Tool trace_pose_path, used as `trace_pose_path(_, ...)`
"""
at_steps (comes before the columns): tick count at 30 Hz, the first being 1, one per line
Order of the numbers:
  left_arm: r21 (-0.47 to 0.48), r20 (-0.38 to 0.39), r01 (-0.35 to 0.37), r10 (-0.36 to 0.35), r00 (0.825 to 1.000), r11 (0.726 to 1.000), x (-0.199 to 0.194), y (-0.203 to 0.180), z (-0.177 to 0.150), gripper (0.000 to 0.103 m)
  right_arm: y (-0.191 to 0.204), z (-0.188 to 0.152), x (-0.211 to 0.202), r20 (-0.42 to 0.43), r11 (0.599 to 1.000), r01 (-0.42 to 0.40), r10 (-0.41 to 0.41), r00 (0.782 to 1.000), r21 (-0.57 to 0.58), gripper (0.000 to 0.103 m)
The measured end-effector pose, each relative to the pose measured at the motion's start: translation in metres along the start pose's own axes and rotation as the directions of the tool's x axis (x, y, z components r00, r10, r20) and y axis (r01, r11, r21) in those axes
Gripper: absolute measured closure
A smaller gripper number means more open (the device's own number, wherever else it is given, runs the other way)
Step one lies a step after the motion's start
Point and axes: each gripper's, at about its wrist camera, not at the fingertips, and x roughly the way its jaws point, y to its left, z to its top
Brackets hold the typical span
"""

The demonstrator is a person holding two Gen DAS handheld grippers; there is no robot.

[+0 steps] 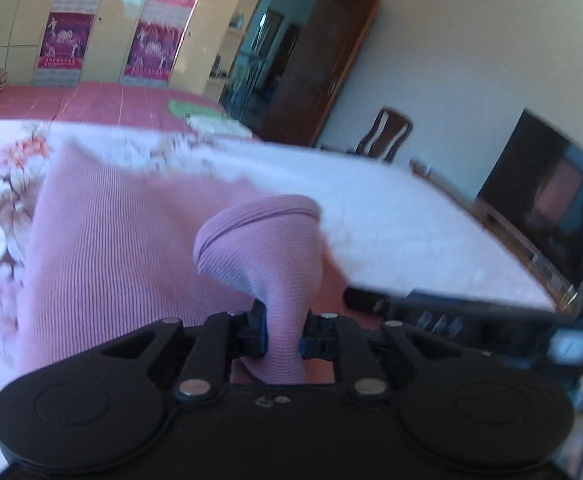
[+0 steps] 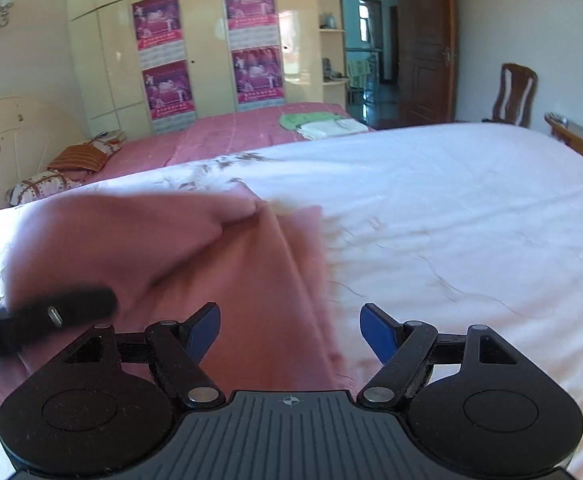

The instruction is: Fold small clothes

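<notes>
A pink ribbed garment (image 1: 111, 248) lies spread on the white floral bedspread (image 1: 411, 220). My left gripper (image 1: 283, 340) is shut on a bunched fold of that garment, which rises between the jaws and curls over above them. In the right wrist view the same pink garment (image 2: 195, 264) lies creased on the bedspread (image 2: 471, 220), its right edge running down between my fingers. My right gripper (image 2: 289, 330) stands open above that edge, its blue pads (image 2: 379, 334) wide apart and not touching the cloth. The other tool's black body (image 2: 51, 318) shows blurred at the left.
Behind this bed stands a second bed with a red cover (image 2: 243, 128) bearing folded green and white cloths (image 2: 323, 124) and pillows (image 2: 75, 160). A wardrobe with posters (image 2: 211, 48), an open doorway, a wooden chair (image 2: 515, 92) and a dark television (image 1: 539, 184) surround the bed.
</notes>
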Motion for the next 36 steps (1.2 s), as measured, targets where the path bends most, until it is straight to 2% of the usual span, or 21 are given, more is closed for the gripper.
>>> trace_pose_path(1, 0.007, -0.010, -0.013, 0.013, 1.000, 1.000, 0.002, -0.002, -0.005, 0.086, -0.006, -0.002, -0.004, -0.009, 1.000, -0.010, 0.010, 1.000, 0.014, 0.027)
trace_pose_path(4, 0.065, -0.006, -0.022, 0.023, 1.000, 0.998, -0.005, -0.014, -0.009, 0.067, -0.022, -0.002, -0.014, -0.018, 0.997, -0.045, 0.046, 0.999, 0.064, 0.027)
trace_pose_path(6, 0.099, -0.008, -0.009, 0.010, 1.000, 0.995, -0.011, -0.023, -0.012, 0.044, -0.032, 0.001, -0.025, -0.018, 0.988, -0.094, 0.097, 0.995, 0.122, 0.027)
trace_pose_path(9, 0.145, -0.003, 0.021, -0.021, 1.000, 0.989, -0.028, -0.033, -0.015, 0.043, -0.039, 0.010, -0.031, -0.027, 0.958, -0.197, 0.207, 0.978, 0.209, 0.027)
trace_pose_path(12, 0.127, 0.047, 0.023, -0.029, 0.998, 0.992, -0.054, -0.027, -0.011, 0.041, -0.036, 0.017, -0.034, -0.058, 0.930, -0.273, 0.295, 0.954, 0.247, 0.027)
trace_pose_path(16, 0.059, 0.134, -0.123, 0.114, 0.984, 0.991, -0.074, 0.006, 0.001, 0.040, -0.021, 0.012, -0.020, -0.146, 0.914, -0.313, 0.357, 0.923, 0.259, 0.027)
trace_pose_path(18, 0.039, 0.123, -0.209, 0.203, 0.972, 0.977, -0.071, 0.024, 0.004, 0.041, -0.016, 0.006, -0.009, -0.166, 0.914, -0.303, 0.355, 0.920, 0.270, 0.027)
trace_pose_path(21, -0.008, 0.084, -0.289, 0.289, 0.954, 0.957, -0.062, 0.050, 0.008, 0.042, -0.010, 0.005, 0.003, -0.167, 0.907, -0.302, 0.359, 0.918, 0.292, 0.027)
trace_pose_path(26, -0.050, 0.042, -0.293, 0.295, 0.954, 0.955, -0.057, 0.063, 0.001, 0.042, 0.003, 0.012, 0.017, -0.187, 0.903, -0.326, 0.384, 0.904, 0.279, 0.027)
trace_pose_path(27, -0.044, 0.041, -0.293, 0.295, 0.955, 0.955, -0.057, 0.062, -0.001, 0.042, 0.005, 0.012, 0.019, -0.184, 0.903, -0.329, 0.385, 0.904, 0.276, 0.047)
trace_pose_path(28, -0.038, 0.040, -0.292, 0.293, 0.955, 0.956, -0.056, 0.061, -0.002, 0.042, 0.006, 0.013, 0.019, -0.198, 0.905, -0.328, 0.385, 0.901, 0.270, 0.086)
trace_pose_path(29, -0.032, 0.039, -0.291, 0.293, 0.955, 0.956, -0.058, 0.059, -0.004, 0.042, 0.007, 0.014, 0.018, -0.203, 0.907, -0.327, 0.384, 0.901, 0.267, 0.090)
trace_pose_path(32, -0.019, 0.039, -0.288, 0.288, 0.957, 0.958, -0.059, 0.052, -0.004, 0.042, 0.010, 0.017, 0.016, -0.201, 0.923, -0.321, 0.363, 0.910, 0.211, 0.090)
trace_pose_path(36, -0.033, 0.049, -0.273, 0.274, 0.960, 0.962, -0.059, 0.049, 0.004, 0.042, 0.014, 0.032, -0.003, -0.118, 0.950, -0.299, 0.309, 0.944, 0.095, 0.093)
